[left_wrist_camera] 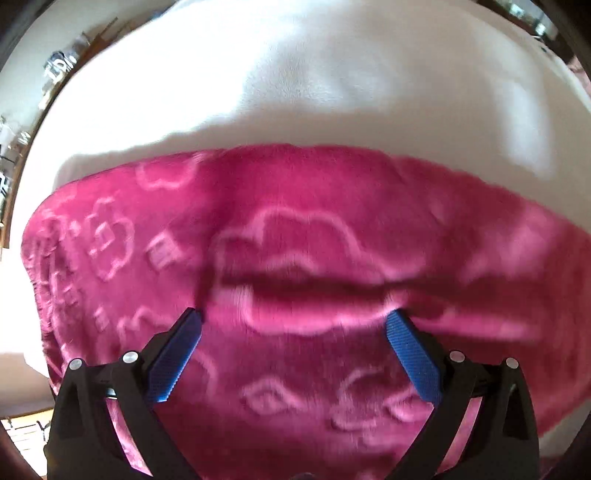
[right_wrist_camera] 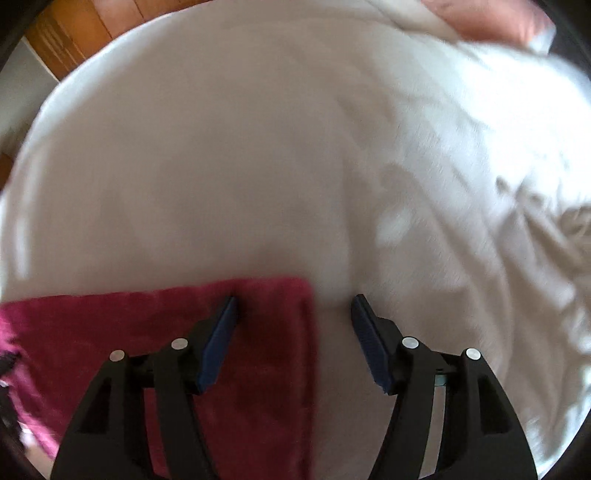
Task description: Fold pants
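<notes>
Landmark: white bed cover (left_wrist_camera: 332, 92), the soft surface that everything lies on; all places below are given against it
Pants: pink fleece pants (left_wrist_camera: 295, 229) with a paler cloud pattern lie flat on the white bed cover, spread wide across the near part of it
Fold line: a dark crease (left_wrist_camera: 306, 282) runs sideways across the pants between the left fingertips, which reads as a layer already laid over another
Right end of pants: in the right wrist view the pants (right_wrist_camera: 258, 332) end in a straight, squared edge with a tidy corner, bare cover beyond it
Left gripper: left gripper (left_wrist_camera: 293, 317) points down over the middle of the pants, jaws spread wide, blue pads (left_wrist_camera: 177, 354) clear of the cloth, nothing held
Right gripper: right gripper (right_wrist_camera: 293, 304) hangs over the squared end, jaws standing wide, one finger above the pants and the other above bare cover, nothing gripped
Done so far: judging by the crease and the even edge, at least one fold is in
Left to do: probably another fold to shorten the bundle, then smoothing; the view is too blurred to count the layers
Other: a pinkish pillow (right_wrist_camera: 491, 18) lies at the far corner of the cover
</notes>
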`<action>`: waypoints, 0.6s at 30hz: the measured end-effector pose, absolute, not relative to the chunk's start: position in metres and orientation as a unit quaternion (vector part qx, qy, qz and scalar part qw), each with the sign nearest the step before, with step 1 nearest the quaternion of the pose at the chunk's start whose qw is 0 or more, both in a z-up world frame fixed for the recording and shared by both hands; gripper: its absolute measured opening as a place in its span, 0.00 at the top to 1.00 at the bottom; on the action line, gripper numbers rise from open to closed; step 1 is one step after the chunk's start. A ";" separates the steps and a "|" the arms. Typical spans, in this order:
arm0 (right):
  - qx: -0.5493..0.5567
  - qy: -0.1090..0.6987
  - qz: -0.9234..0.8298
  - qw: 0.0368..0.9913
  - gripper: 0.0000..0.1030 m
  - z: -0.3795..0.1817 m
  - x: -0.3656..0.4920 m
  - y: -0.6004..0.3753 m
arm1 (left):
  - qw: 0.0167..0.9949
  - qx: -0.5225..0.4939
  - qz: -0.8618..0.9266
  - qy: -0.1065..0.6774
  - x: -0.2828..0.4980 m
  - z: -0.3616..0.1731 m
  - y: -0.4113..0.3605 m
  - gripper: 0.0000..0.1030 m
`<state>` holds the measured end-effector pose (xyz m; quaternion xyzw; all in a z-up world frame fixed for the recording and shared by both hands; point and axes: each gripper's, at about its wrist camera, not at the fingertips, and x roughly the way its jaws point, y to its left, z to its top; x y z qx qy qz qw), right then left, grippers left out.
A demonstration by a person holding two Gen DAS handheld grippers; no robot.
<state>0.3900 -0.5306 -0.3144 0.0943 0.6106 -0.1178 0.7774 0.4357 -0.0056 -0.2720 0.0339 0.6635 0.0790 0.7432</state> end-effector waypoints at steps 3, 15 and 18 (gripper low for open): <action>0.053 0.595 -0.150 0.788 0.37 -0.307 0.393 -0.528 | 0.748 0.023 0.084 0.658 0.457 -0.271 -0.004 0.05; 0.045 0.540 -0.061 0.838 0.37 -0.241 0.378 -0.396 | 0.750 -0.044 0.029 0.659 0.407 -0.232 0.008 0.05; 0.058 0.554 0.011 0.830 0.37 -0.245 0.385 -0.340 | 0.741 -0.018 0.028 0.671 0.373 -0.239 0.005 0.05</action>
